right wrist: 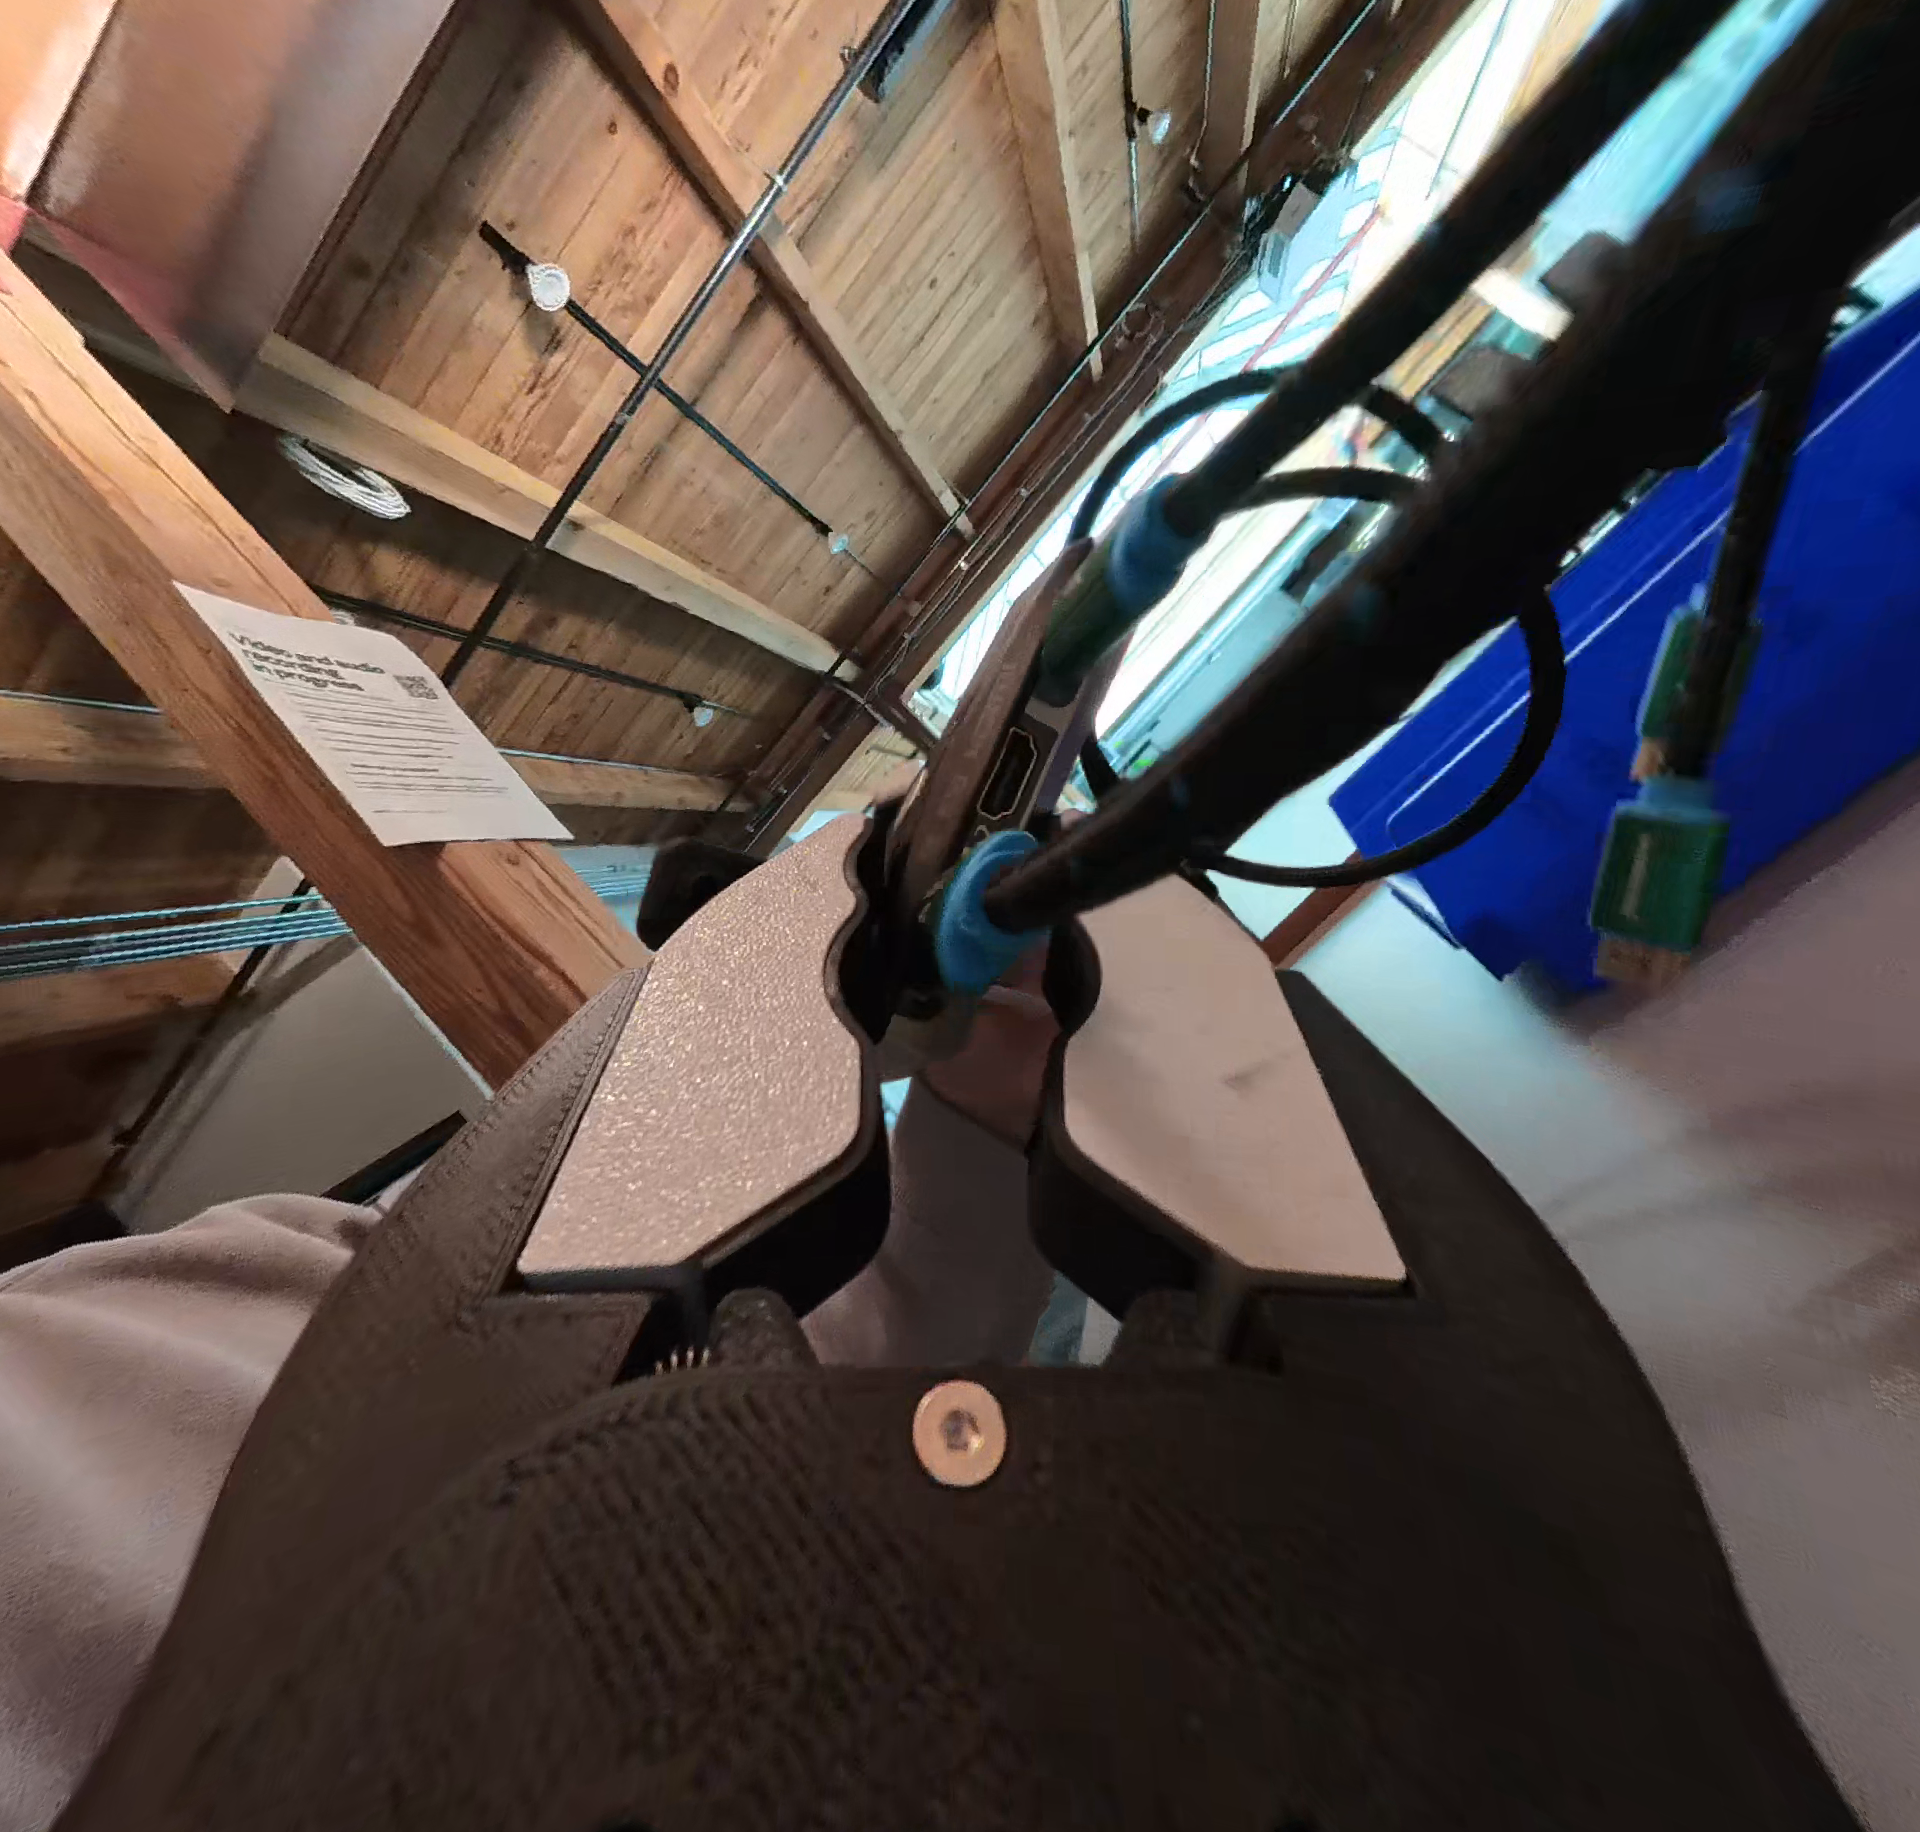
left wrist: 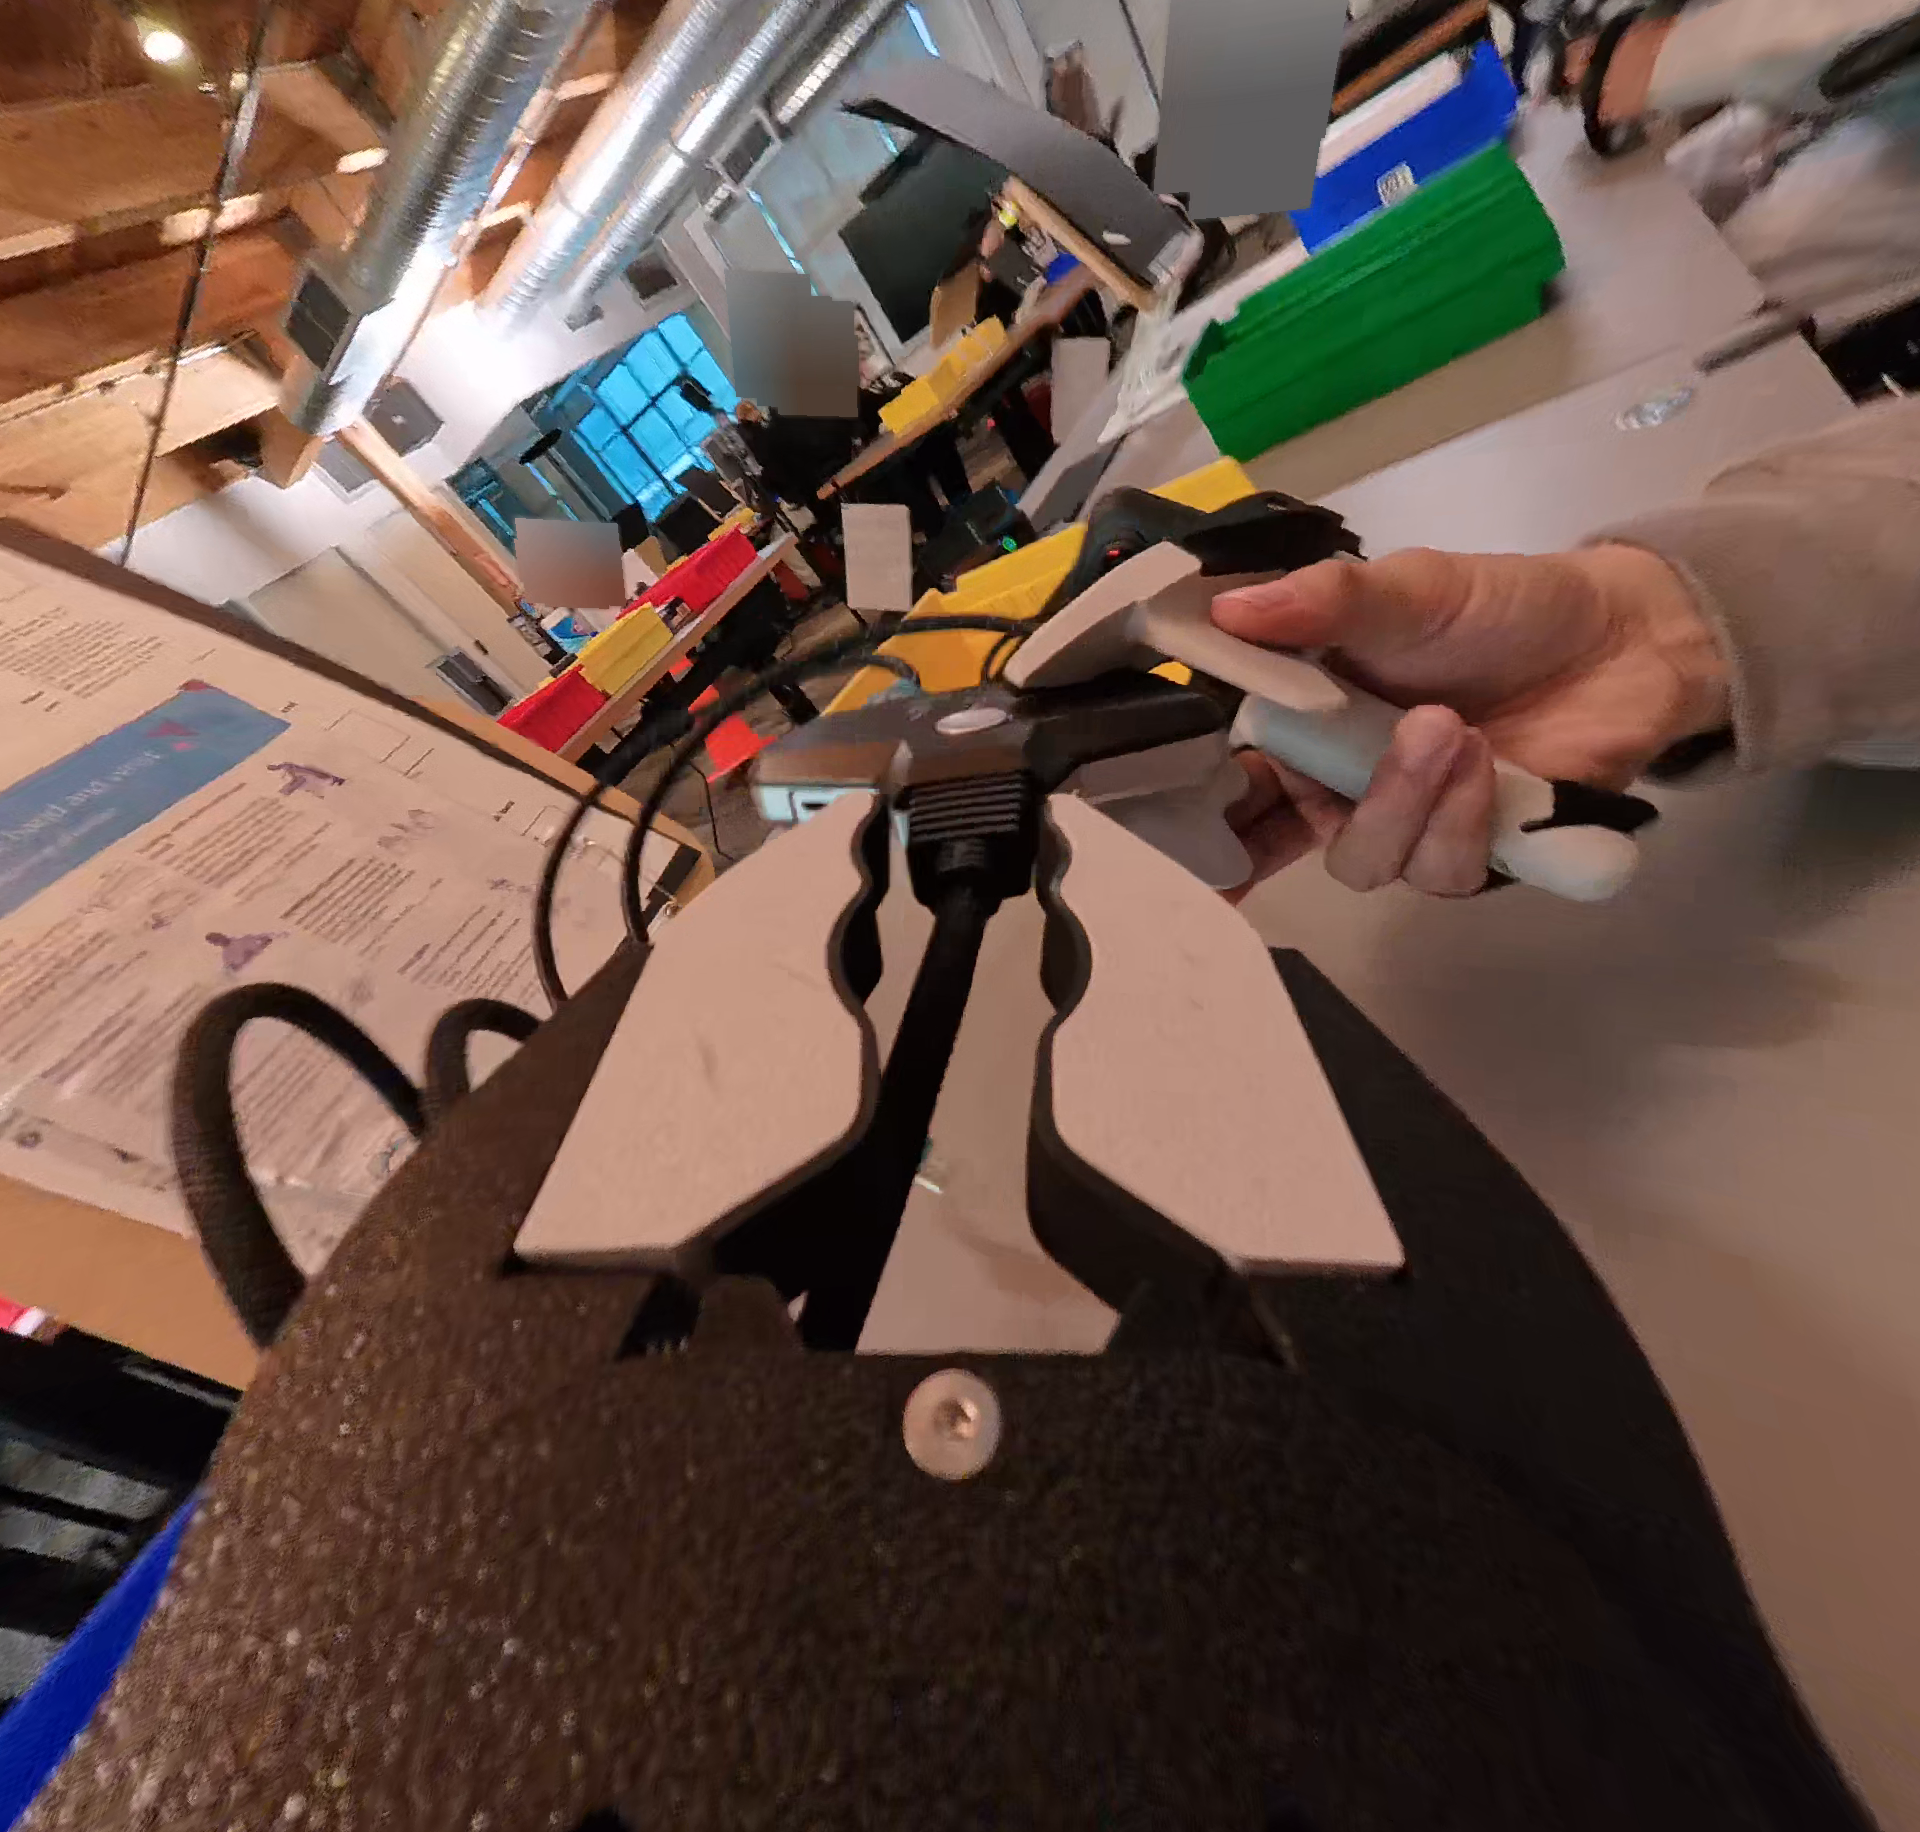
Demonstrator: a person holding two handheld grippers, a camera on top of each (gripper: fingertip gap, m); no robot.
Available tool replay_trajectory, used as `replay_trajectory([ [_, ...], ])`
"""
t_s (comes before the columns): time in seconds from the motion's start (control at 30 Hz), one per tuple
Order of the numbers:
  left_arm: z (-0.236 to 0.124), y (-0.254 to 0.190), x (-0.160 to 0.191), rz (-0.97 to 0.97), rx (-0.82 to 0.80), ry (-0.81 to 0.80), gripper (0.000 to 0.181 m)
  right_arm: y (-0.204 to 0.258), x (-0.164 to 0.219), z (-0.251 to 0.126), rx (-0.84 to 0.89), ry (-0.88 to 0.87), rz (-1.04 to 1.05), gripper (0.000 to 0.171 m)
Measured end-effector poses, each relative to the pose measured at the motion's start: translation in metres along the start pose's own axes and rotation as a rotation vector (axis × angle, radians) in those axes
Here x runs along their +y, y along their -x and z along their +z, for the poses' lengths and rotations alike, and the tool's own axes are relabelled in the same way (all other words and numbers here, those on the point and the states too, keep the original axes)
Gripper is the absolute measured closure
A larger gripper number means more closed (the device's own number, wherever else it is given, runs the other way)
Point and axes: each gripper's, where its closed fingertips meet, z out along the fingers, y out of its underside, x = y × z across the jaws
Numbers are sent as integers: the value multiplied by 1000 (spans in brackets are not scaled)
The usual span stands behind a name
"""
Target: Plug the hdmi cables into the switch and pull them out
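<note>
My left gripper (left wrist: 966,826) is shut on a black ribbed HDMI plug (left wrist: 966,795). Its cable (left wrist: 940,961) runs back between the fingers. The plug's front end meets the side of the grey-and-black switch (left wrist: 862,748); how deep it sits is hidden. My right gripper (left wrist: 1081,728), held by a hand (left wrist: 1455,691), clamps the switch from the right. In the right wrist view that gripper (right wrist: 966,899) is shut on the switch (right wrist: 940,816), seen edge-on. An empty port (right wrist: 1003,774) lies between two blue-collared cables (right wrist: 977,915). A loose green plug (right wrist: 1657,873) hangs to the right.
A printed sheet on a cardboard board (left wrist: 208,899) stands close on the left. Green (left wrist: 1371,296) and yellow (left wrist: 966,639) bins sit beyond on the grey table (left wrist: 1558,1055). A blue bin (right wrist: 1818,743) is to the right. Cable loops (left wrist: 592,847) hang around the switch.
</note>
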Motion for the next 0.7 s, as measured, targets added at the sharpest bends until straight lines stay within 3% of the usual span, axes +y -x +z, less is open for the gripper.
replay_trajectory([
  [0.2, 2, -3, 2, -141, -41, -54, 154, 3, -7, 1, 40, -101, 2, 150],
  [0.37, -3, -4, -4, -75, -76, -155, 156, 3, -6, 2, 26, -158, 196, 150],
  [0.7, -12, -6, 3, -124, -76, -95, 159, 8, -1, 7, -12, -182, 267, 145],
])
